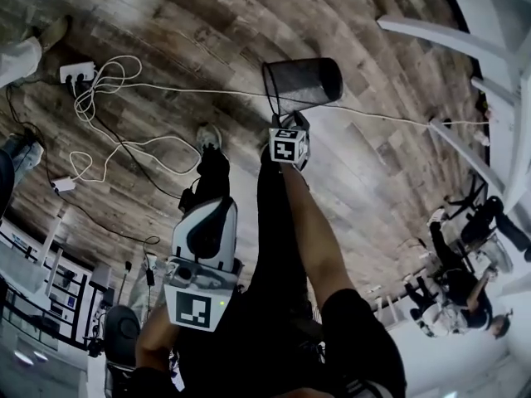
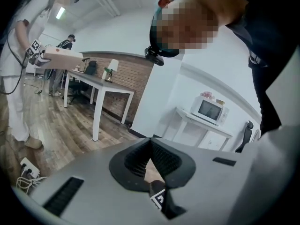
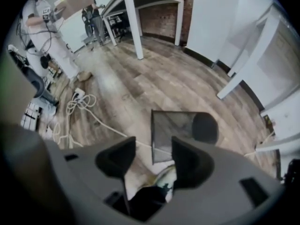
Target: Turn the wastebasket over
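Sideways wastebasket point(image 1: 305, 83) — cable point(image 1: 207, 91) alongside, floor point(image 1: 382, 164) beyond

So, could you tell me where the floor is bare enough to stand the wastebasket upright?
In the head view, bare planks lie beyond the wastebasket, across to the white table legs, and also at the picture's right below the white cable. The left is crowded: power strip, coiled cords and a shoe.
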### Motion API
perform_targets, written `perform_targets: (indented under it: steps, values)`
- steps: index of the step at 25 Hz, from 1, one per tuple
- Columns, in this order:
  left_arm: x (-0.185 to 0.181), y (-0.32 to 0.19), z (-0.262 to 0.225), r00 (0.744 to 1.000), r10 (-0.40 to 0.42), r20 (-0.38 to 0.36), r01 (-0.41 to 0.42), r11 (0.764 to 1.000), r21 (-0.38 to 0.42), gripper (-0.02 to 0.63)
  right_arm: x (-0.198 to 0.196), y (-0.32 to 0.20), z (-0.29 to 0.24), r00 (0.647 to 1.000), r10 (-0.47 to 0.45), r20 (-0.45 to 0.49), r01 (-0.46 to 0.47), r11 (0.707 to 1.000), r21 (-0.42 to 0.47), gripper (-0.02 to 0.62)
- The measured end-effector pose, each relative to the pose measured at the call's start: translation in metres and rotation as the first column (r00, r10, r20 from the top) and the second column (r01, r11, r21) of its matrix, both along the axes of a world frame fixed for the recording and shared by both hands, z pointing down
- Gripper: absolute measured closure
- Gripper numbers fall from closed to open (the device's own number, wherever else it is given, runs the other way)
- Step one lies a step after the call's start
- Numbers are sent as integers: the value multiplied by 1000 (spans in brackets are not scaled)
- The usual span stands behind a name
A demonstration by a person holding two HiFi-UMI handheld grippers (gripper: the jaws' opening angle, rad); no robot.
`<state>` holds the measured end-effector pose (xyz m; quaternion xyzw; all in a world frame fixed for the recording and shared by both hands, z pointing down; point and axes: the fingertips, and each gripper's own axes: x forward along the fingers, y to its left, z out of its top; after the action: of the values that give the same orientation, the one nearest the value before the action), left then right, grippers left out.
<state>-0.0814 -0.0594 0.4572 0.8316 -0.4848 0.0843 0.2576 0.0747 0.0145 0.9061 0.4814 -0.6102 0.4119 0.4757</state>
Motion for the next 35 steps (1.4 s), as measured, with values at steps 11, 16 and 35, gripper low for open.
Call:
perform_targets:
  steps: [11, 16, 35]
  values:
    - [-12, -7, 43, 999, -35, -1, 35, 999, -28, 572, 13, 12, 84, 991, -66, -118, 53, 992, -113, 339]
    - [-12, -2, 54, 999, -40, -2, 40, 998, -45, 572, 16, 5, 103, 985, -59, -162, 42, 994, -102, 319]
    - [-18, 11, 65, 1000, -18, 4, 19, 996, -86, 572, 28, -3, 106, 966, -160, -204, 129, 980, -154, 322]
